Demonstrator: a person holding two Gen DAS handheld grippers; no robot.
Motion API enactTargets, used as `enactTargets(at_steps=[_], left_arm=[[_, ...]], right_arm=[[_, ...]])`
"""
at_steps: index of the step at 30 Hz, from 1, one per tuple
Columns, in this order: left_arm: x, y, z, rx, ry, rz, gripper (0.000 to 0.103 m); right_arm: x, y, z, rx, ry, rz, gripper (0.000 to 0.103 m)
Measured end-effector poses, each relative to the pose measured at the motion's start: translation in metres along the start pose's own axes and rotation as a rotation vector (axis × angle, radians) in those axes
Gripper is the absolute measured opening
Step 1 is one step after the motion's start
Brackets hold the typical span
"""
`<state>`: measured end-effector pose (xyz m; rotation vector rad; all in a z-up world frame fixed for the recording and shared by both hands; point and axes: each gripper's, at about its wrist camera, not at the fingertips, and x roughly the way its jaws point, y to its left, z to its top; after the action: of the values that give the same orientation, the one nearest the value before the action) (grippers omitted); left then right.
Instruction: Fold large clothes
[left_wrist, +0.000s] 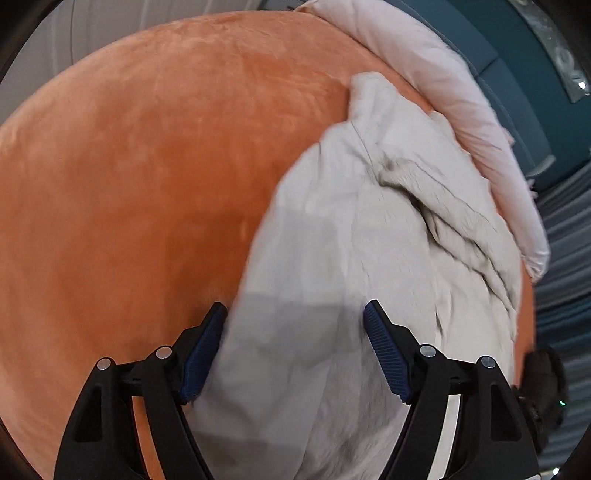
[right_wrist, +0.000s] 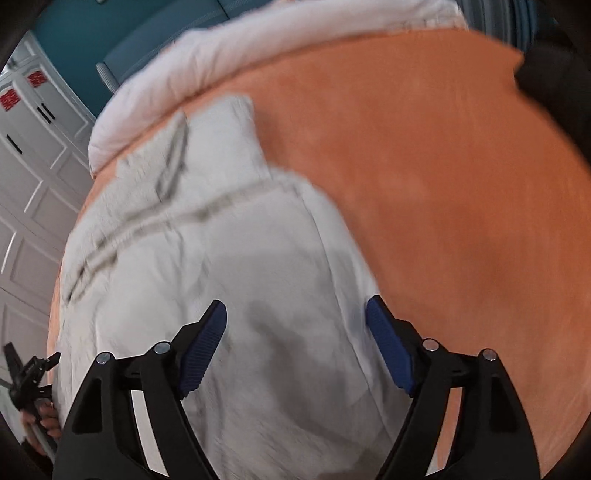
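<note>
Both the left gripper (left_wrist: 295, 314) and the right gripper (right_wrist: 295, 312) are hovering with jaws released over the pale garment (left_wrist: 351, 258) lying on the orange bed (left_wrist: 147, 166) (near side); each should be pinching one near corner, evenly

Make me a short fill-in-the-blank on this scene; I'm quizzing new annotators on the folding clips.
1. The pale grey garment lies on a bed cover coloured ____.
2. Both the left gripper and the right gripper have jaws that are ____.
3. Along the bed's far edge lies a rolled ____ duvet.

Missing words: orange; open; white
</note>
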<state>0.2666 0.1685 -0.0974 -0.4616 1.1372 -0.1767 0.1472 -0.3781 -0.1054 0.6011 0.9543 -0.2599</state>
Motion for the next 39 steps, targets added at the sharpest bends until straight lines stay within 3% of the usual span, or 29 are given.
enactTargets(at_steps=[1,2,3,5,7,9,13,15,17,19,21,22,23,25,29,30,31,32,33,34,36,38,39], left_arm=[[-0.002,-0.004,-0.005,0.041,-0.004,0.006,0.065],[-0.002,-0.008,-0.008,0.065,0.006,-0.004,0.044],[-0.004,-0.012,-0.012,0.080,0.022,-0.043,0.018],[-0.012,-0.019,-0.016,0.109,0.013,-0.050,0.007],[-0.033,-0.026,-0.026,0.168,-0.017,-0.040,0.005],[-0.059,-0.023,-0.040,0.195,-0.007,-0.044,0.005],[-0.094,-0.007,-0.088,0.263,0.043,0.004,0.006],[-0.105,0.003,-0.114,0.257,0.049,0.064,0.019],[-0.119,0.008,-0.124,0.215,0.016,0.103,0.022],[-0.136,0.001,-0.117,0.202,-0.056,0.105,0.026],[-0.145,-0.017,-0.097,0.202,-0.123,0.083,0.047],[-0.146,-0.027,-0.086,0.212,-0.156,0.056,0.049],[-0.144,-0.039,-0.075,0.224,-0.179,0.041,0.053],[-0.128,-0.063,-0.052,0.245,-0.218,0.046,0.054],[-0.075,-0.096,-0.015,0.257,-0.246,0.088,0.056],[-0.055,-0.101,-0.007,0.250,-0.240,0.101,0.056],[-0.041,-0.103,0.000,0.243,-0.233,0.125,0.056],[-0.029,-0.104,0.005,0.238,-0.223,0.146,0.056],[-0.014,-0.104,0.010,0.233,-0.211,0.172,0.055],[-0.010,-0.103,0.011,0.232,-0.208,0.183,0.055],[0.003,-0.098,0.013,0.238,-0.194,0.199,0.054],[0.016,-0.090,0.007,0.240,-0.171,0.221,0.054],[0.023,-0.087,0.003,0.242,-0.156,0.236,0.055]], right_arm=[[0.002,-0.001,-0.004,-0.018,0.011,-0.006,0.053],[0.002,0.001,-0.006,-0.052,0.015,-0.027,0.027],[0.000,0.003,-0.007,-0.067,0.022,-0.012,0.017],[-0.014,0.006,-0.006,-0.054,0.023,0.050,0.005],[-0.036,0.014,-0.012,-0.104,-0.006,0.057,0.004],[-0.056,0.012,-0.023,-0.136,-0.009,0.061,0.004],[-0.092,-0.013,-0.077,-0.155,0.080,0.078,0.006],[-0.100,-0.025,-0.104,-0.168,0.128,0.069,0.013],[-0.112,-0.034,-0.118,-0.165,0.123,0.027,0.028],[-0.133,-0.032,-0.108,-0.131,0.036,0.005,0.029],[-0.145,-0.020,-0.089,-0.115,-0.043,0.046,0.045],[-0.148,-0.008,-0.073,-0.109,-0.079,0.093,0.062],[-0.144,0.006,-0.058,-0.109,-0.098,0.138,0.066],[-0.125,0.037,-0.034,-0.140,-0.108,0.212,0.068],[-0.053,0.086,-0.006,-0.174,-0.051,0.222,0.076],[-0.039,0.091,-0.006,-0.163,-0.029,0.221,0.076],[-0.016,0.097,-0.004,-0.146,0.010,0.207,0.059],[0.002,0.103,-0.004,-0.143,0.046,0.177,0.020],[0.007,0.104,-0.006,-0.154,0.076,0.168,0.012],[-0.001,0.114,-0.006,-0.168,0.050,0.209,0.007],[-0.035,0.124,-0.006,-0.199,-0.048,0.316,0.005],[-0.063,0.122,-0.008,-0.226,-0.141,0.344,0.005],[-0.059,0.116,-0.008,-0.217,-0.142,0.325,0.005]])
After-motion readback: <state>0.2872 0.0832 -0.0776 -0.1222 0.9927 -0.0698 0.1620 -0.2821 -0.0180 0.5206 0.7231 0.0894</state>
